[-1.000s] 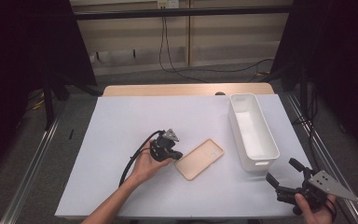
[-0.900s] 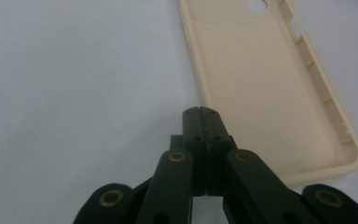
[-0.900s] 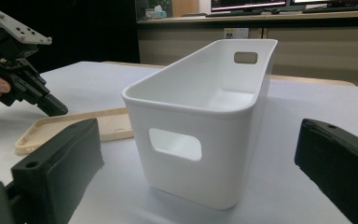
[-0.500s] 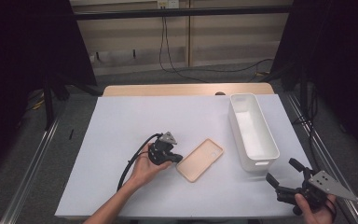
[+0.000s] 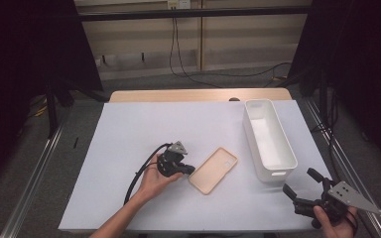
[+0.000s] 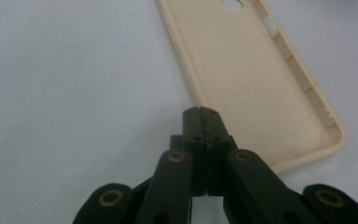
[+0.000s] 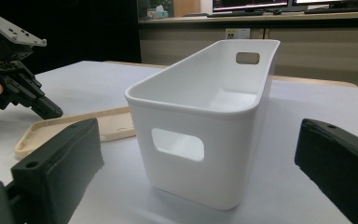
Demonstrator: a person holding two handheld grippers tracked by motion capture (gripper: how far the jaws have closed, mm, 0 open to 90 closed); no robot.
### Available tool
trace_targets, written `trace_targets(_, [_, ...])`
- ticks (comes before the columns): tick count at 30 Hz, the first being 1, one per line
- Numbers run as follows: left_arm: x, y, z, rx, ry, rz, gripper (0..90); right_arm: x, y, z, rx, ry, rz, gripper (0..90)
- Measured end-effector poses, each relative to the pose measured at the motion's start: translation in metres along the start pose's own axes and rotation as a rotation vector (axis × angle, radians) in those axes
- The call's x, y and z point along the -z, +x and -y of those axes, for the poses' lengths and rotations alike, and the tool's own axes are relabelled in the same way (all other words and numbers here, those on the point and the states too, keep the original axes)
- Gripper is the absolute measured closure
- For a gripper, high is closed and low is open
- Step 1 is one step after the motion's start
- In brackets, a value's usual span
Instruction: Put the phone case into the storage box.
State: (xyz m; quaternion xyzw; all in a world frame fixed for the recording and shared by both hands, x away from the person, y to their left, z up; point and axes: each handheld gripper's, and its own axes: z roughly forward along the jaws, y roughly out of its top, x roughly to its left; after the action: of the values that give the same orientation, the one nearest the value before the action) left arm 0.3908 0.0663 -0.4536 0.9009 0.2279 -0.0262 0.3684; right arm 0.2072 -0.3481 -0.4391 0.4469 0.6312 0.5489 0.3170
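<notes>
Left tongs (image 5: 188, 170) shut, tip just beside beige phone case (image 5: 214, 170) lying flat on white counter (image 5: 129, 134); right tongs (image 5: 300, 184) spread wide near white bin (image 5: 269, 139)

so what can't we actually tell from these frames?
- Left hand-held gripper against the phone case: touching or just short, left gripper view, shut tips cover the edge.
- Bin floor: right gripper view, near wall hides it.
- Case far end: left gripper view, cut by top edge.
</notes>
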Motion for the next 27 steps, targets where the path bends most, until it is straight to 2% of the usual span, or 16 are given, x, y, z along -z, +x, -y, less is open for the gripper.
trace_targets(4, [0.001,0.0,0.0,-0.001,-0.018,-0.035,85.4,0.0,0.0,0.0,0.0,-0.001,0.001,0.4])
trace_targets(7, [0.006,0.002,0.0,0.005,-0.035,-0.043,82.6,0.0,0.0,0.0,-0.001,-0.001,0.0,0.4])
trace_targets(11, [0.014,0.002,0.001,0.004,-0.09,-0.076,76.1,0.001,-0.001,0.0,-0.001,-0.002,0.0,0.4])
trace_targets(12, [0.017,0.001,0.002,0.016,-0.115,-0.084,68.9,0.001,-0.001,0.0,-0.001,-0.003,0.001,0.4])
trace_targets(14, [0.018,0.001,0.002,0.017,-0.123,-0.083,68.0,0.001,-0.001,0.0,0.0,-0.004,0.001,0.4])
trace_targets(16, [0.022,-0.002,0.002,0.014,-0.145,-0.104,62.3,0.001,0.0,0.0,0.001,-0.004,0.0,0.4])
trace_targets(19, [0.027,-0.006,0.004,0.017,-0.178,-0.112,54.3,0.001,-0.001,0.0,0.0,-0.005,0.003,0.4])
trace_targets(20, [0.028,-0.008,0.005,0.012,-0.185,-0.124,50.9,0.001,0.0,0.0,0.0,-0.004,0.003,0.4])
trace_targets(21, [0.03,-0.009,0.007,0.009,-0.197,-0.136,43.0,0.001,0.0,0.0,0.002,-0.004,0.002,0.4])
trace_targets(24, [0.035,-0.008,0.012,0.033,-0.238,-0.135,39.1,0.001,0.0,0.0,0.002,-0.003,0.002,0.4])
trace_targets(25, [0.037,-0.007,0.013,0.05,-0.259,-0.141,34.0,0.001,0.0,0.0,0.003,-0.003,0.001,0.4])
trace_targets(27, [0.038,-0.006,0.015,0.06,-0.271,-0.161,22.1,0.001,0.0,0.0,0.003,-0.003,0.001,0.4])
